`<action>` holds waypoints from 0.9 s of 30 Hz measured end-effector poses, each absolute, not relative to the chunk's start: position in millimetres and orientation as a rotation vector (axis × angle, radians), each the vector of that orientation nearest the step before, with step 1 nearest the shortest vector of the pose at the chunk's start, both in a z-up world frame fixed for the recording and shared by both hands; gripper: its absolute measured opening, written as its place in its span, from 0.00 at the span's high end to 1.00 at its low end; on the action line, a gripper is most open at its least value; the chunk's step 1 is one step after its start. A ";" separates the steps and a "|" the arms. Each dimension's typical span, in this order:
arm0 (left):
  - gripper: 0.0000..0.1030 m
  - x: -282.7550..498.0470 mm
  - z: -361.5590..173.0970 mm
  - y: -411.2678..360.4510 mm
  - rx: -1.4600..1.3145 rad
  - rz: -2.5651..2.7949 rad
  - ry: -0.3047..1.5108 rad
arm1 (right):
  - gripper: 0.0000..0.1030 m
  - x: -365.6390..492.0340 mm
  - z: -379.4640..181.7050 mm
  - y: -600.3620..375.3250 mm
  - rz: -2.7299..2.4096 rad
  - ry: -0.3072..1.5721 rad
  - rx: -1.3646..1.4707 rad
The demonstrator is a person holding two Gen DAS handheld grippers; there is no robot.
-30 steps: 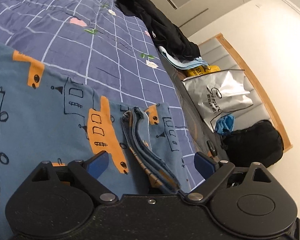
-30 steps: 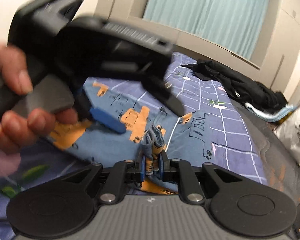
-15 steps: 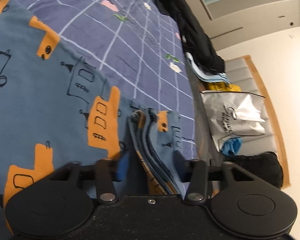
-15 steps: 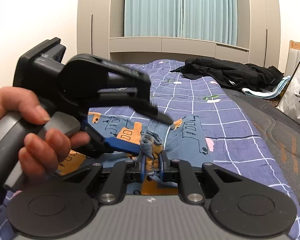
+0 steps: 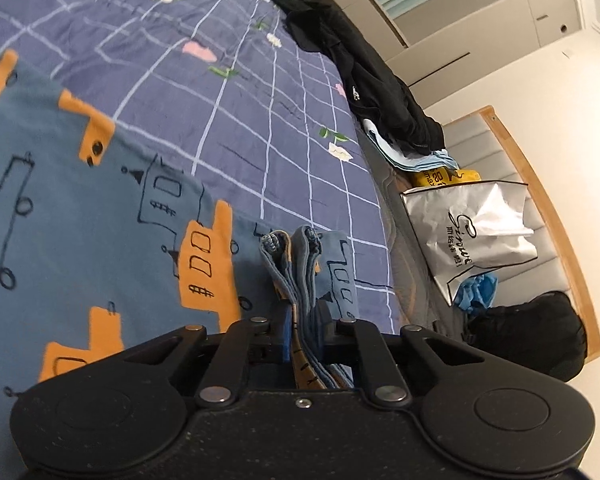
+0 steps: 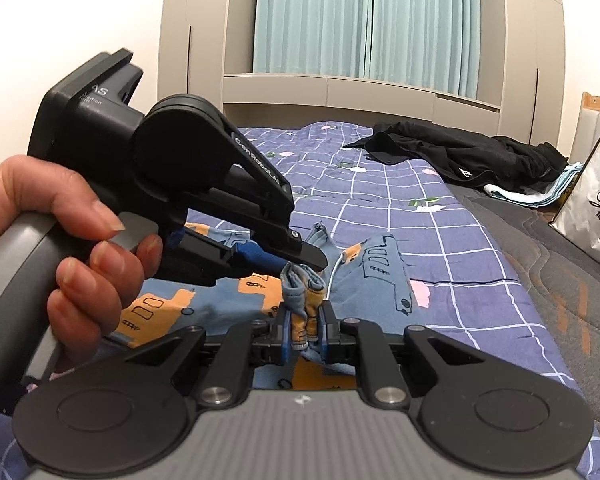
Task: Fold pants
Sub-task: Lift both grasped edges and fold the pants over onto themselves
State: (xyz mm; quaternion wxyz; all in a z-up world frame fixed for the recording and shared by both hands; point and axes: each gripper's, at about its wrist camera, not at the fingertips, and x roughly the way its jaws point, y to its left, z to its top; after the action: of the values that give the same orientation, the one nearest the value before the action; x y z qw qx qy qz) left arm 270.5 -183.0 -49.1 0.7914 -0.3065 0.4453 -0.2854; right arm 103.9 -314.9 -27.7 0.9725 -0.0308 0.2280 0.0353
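The pants [image 5: 80,220] are blue with orange and line-drawn vehicles and lie on the bed; they also show in the right wrist view [image 6: 372,276]. My left gripper [image 5: 304,332] is shut on a bunched edge of the pants [image 5: 296,264]. My right gripper [image 6: 305,330] is shut on the same bunched edge [image 6: 302,284], close beside the left one. The left gripper [image 6: 296,260] shows in the right wrist view, held by a hand [image 6: 84,248], its fingertips pinching the fabric just ahead of my right fingers.
The bed has a purple grid quilt [image 5: 220,80] and a grey mattress edge [image 6: 540,248]. A black jacket [image 6: 460,156] lies at the far right of the bed. A white shopping bag [image 5: 476,232] and a black bag [image 5: 532,336] stand beside the bed.
My left gripper has closed from wide open onto the bunched pants edge. My right gripper has stayed shut on the fabric, and the view has risen.
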 end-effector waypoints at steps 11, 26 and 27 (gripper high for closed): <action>0.90 263.2 -29.6 -141.9 -0.584 -0.581 0.878 | 0.85 107.3 -19.8 -291.7 0.139 0.447 -0.062; 0.90 262.6 -23.4 -56.9 -0.577 -0.481 0.837 | 0.85 129.3 -16.6 -224.1 0.305 0.458 -0.118; 0.90 262.7 -25.4 -53.2 -0.580 -0.476 0.840 | 0.85 130.9 -17.4 -220.7 0.312 0.463 -0.122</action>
State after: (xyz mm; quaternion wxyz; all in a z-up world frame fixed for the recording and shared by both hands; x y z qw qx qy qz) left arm 262.7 -53.2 -25.4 0.8455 -0.2750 0.3983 -0.2256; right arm 130.9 -220.7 -17.4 0.9594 -0.0603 0.2285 0.1538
